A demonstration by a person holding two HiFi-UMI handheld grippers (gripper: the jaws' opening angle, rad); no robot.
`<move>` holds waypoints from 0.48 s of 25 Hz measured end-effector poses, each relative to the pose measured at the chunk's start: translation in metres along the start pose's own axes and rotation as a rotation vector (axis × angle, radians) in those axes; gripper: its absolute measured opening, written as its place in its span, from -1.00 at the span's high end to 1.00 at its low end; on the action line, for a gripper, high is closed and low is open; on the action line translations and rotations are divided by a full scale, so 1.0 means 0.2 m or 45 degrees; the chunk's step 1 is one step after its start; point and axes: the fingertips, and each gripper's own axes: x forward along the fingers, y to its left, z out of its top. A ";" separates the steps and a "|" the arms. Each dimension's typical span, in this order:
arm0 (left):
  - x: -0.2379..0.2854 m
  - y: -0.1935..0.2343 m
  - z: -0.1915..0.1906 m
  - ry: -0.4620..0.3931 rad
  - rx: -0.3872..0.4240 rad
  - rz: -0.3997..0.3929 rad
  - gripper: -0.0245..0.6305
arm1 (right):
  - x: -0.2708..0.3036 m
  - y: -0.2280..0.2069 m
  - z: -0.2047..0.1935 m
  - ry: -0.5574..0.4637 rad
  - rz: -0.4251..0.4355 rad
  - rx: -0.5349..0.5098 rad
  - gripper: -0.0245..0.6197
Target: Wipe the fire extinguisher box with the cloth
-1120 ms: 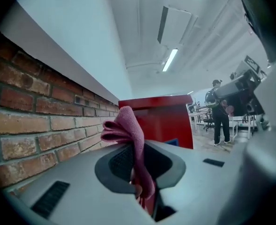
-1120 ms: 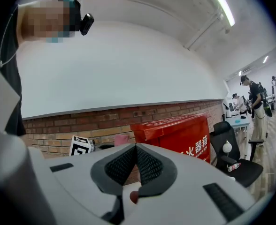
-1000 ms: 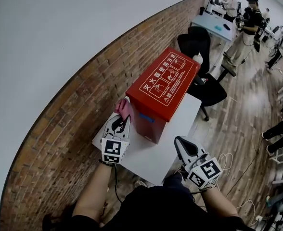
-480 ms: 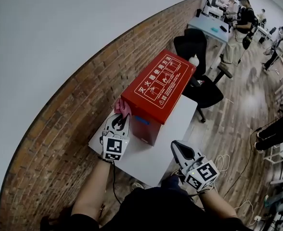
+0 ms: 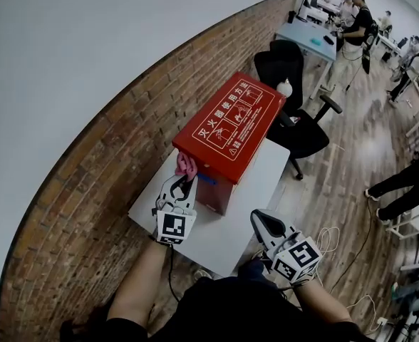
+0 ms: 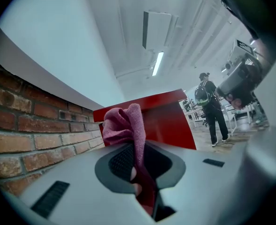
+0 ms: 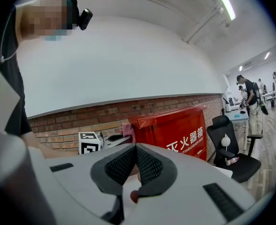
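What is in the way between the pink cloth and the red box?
Nothing I can see. The left claw grips the pink cloth right beside the near end of the red box, with no other thing between them.

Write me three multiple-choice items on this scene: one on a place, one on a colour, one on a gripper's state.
1. The fire extinguisher box stands:
A on the white table; B on a shelf; C on a cart.
2. The cloth is:
A blue; B pink; C white.
3. The right gripper is:
A shut on the cloth; B wide open; C shut and empty.

Answers:
1 A, the head view shows the box resting on the tabletop.
2 B, pink fabric shows between the jaws of the left gripper.
3 C, its pads meet with nothing between them.
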 end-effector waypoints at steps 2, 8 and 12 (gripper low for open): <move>0.00 -0.02 0.00 -0.008 -0.003 -0.005 0.76 | 0.00 -0.01 -0.01 0.004 -0.002 0.004 0.86; -0.01 -0.08 0.01 -0.029 -0.012 -0.029 0.76 | -0.01 -0.02 -0.02 0.014 -0.004 0.012 0.86; -0.01 -0.13 0.02 -0.038 -0.018 -0.051 0.76 | -0.01 -0.03 -0.03 0.022 -0.016 0.019 0.86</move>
